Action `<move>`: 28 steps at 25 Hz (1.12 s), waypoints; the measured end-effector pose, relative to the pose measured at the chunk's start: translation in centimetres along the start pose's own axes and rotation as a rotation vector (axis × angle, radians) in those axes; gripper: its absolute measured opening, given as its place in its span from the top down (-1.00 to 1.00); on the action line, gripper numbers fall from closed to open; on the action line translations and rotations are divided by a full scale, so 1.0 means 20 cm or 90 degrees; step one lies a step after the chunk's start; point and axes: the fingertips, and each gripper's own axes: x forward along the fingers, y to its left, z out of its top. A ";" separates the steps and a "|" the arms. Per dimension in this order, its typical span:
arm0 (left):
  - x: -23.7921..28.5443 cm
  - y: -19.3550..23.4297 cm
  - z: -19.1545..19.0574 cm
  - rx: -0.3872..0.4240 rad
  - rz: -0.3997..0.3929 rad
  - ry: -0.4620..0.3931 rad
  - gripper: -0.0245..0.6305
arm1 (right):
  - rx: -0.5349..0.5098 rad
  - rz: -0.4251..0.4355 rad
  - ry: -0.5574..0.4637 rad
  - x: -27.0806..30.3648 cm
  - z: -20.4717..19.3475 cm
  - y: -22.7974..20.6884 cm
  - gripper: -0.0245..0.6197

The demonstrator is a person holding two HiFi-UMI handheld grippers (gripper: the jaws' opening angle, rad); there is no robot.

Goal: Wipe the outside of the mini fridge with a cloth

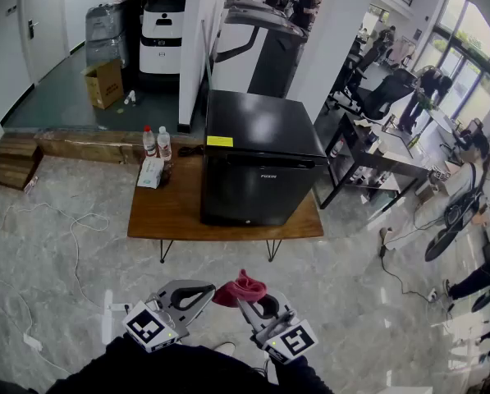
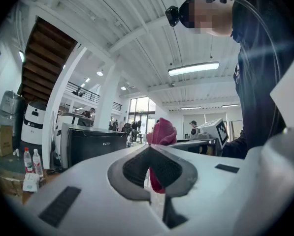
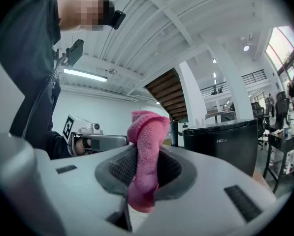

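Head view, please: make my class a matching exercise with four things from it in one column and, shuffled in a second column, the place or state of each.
Things:
1. mini fridge
2. pink cloth
3. water bottles
4. yellow label

Places and states:
A. standing on the wooden table, left of the fridge
B. clamped in the right gripper
C. lying flat on the fridge's top
D. black, door shut

Pairs: 1-D, 2-B, 3-A, 4-C

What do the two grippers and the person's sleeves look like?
Both the left gripper and the right gripper are light grey plastic with dark grey jaw pads. Each carries a white cube with black square markers. The sleeves are black.
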 end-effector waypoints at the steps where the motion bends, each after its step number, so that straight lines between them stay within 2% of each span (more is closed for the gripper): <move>1: -0.01 0.02 0.01 0.000 -0.005 -0.004 0.91 | 0.004 -0.002 -0.014 0.03 0.03 0.01 0.67; 5: -0.05 0.08 0.05 0.017 -0.019 -0.018 0.91 | 0.009 -0.011 -0.025 0.12 0.05 0.04 0.67; 8: -0.07 0.11 0.05 0.008 -0.015 -0.010 0.91 | 0.010 -0.013 -0.033 0.13 0.07 0.07 0.66; 12: -0.07 0.13 0.04 0.031 -0.019 -0.014 0.91 | 0.004 -0.017 -0.031 0.14 0.05 0.07 0.66; 18: -0.03 0.11 0.06 -0.040 -0.035 -0.016 0.91 | 0.014 -0.016 -0.031 0.08 0.07 0.04 0.66; 21: 0.00 0.08 0.05 -0.049 -0.043 -0.006 0.91 | 0.004 -0.021 -0.031 0.04 0.09 0.00 0.66; 28: 0.16 -0.02 0.06 0.036 -0.016 0.003 0.91 | -0.025 -0.008 -0.036 -0.09 0.11 -0.11 0.66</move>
